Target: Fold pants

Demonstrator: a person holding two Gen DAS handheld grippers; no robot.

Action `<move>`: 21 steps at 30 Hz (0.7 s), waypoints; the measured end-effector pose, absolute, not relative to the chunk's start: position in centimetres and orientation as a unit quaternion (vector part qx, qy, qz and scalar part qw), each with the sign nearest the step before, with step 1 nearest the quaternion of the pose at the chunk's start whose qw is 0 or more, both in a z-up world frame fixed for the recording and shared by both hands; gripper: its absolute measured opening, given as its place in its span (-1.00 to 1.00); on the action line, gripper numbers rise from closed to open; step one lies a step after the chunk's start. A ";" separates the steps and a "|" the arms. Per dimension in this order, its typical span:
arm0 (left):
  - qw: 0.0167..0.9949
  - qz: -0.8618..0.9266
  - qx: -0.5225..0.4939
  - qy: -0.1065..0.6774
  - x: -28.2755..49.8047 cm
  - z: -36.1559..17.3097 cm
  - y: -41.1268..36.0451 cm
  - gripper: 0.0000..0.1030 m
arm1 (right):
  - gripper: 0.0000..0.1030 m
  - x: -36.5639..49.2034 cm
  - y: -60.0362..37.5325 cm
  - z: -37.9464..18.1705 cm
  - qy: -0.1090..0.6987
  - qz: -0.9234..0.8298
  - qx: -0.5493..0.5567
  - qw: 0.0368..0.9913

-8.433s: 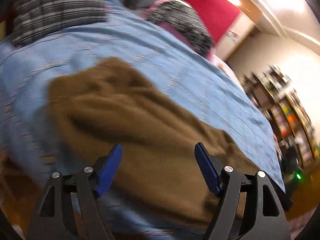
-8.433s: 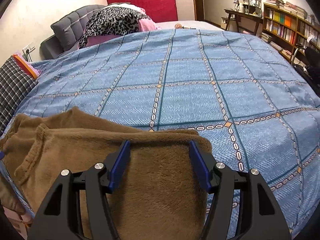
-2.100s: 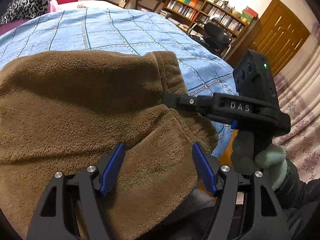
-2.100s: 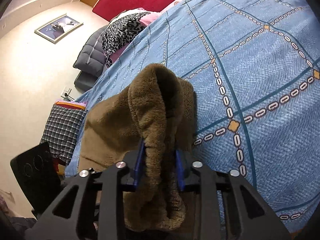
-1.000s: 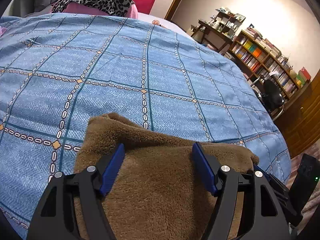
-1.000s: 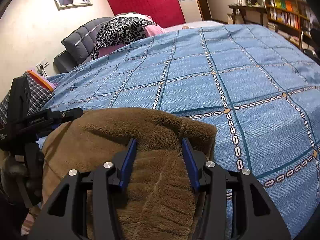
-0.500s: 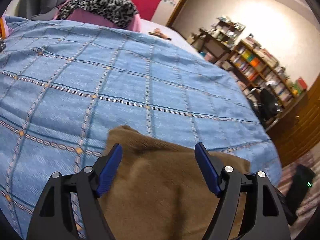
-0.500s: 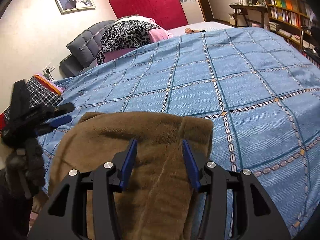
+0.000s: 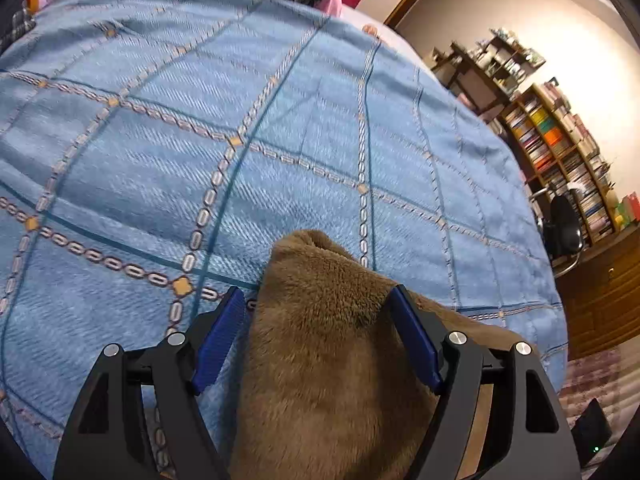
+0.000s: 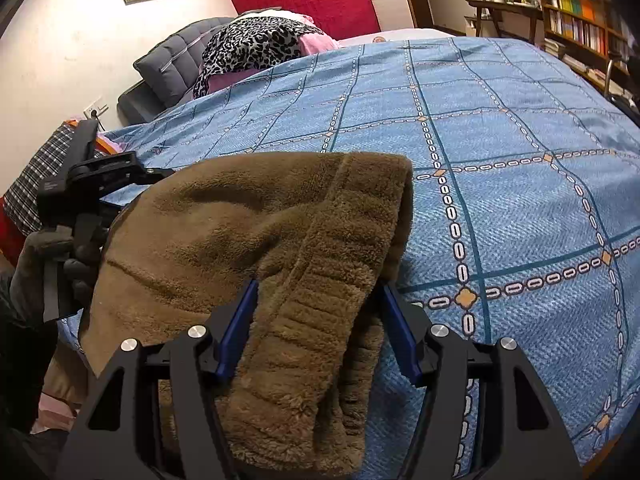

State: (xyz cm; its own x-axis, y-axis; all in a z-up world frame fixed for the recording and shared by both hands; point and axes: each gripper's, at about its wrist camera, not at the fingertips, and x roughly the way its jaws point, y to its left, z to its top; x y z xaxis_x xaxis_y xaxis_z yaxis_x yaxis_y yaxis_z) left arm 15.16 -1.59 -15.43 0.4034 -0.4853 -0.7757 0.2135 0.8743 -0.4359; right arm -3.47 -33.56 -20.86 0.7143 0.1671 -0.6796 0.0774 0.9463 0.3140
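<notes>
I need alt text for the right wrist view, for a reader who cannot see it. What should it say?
Brown fleece pants lie bunched on a blue checked bedspread, with the open right hand-held gripper straddling their ribbed waistband. At the left edge, a gloved hand holds the left hand-held gripper by the fabric. Behind are a leopard-print cloth and bookshelves.

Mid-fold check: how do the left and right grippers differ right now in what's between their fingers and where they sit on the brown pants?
The left gripper straddles a raised, pointed corner of the brown pants; the right gripper straddles a thick ribbed band. The left gripper sits at the pants' left edge, the right gripper at their right edge, beside the bare blue bedspread. The left gripper's jaws stand wider than the right's. Both are open, with fabric between the fingers but not pinched.
</notes>
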 end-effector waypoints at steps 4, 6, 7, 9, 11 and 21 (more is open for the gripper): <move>0.844 -0.223 -0.119 0.474 12.6 -12.9 -0.6 0.45 | 0.19 -4.2 -33.7 -19.6 0.373 0.022 0.161 0.914; 0.849 -0.232 -0.102 0.464 10.8 -11.8 -0.4 0.45 | 0.19 -4.7 -33.8 -19.0 0.368 0.021 0.161 0.916; 0.849 -0.232 -0.095 0.464 10.3 -11.6 -0.4 0.45 | 0.19 -5.1 -33.8 -18.7 0.366 0.020 0.161 0.917; 0.847 -0.229 -0.076 0.473 8.8 -11.8 -0.3 0.45 | 0.19 -5.5 -33.8 -18.3 0.367 0.019 0.156 0.917; 0.841 -0.234 -0.078 0.482 7.9 -12.3 -0.3 0.45 | 0.19 -5.8 -33.7 -18.5 0.374 0.016 0.152 0.915; 0.827 -0.236 -0.081 0.503 4.6 -15.6 0.1 0.58 | 0.31 -6.9 -33.6 -21.2 0.400 0.011 0.152 0.904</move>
State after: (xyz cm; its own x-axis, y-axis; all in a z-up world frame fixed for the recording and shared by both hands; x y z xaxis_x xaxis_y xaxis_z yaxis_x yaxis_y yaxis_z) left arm 4.61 0.11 -15.63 0.3813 -0.4728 -0.7944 0.3095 0.8750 -0.3722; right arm -6.88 -33.62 -21.25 0.6791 0.1428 -0.7200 0.1013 0.9533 0.2846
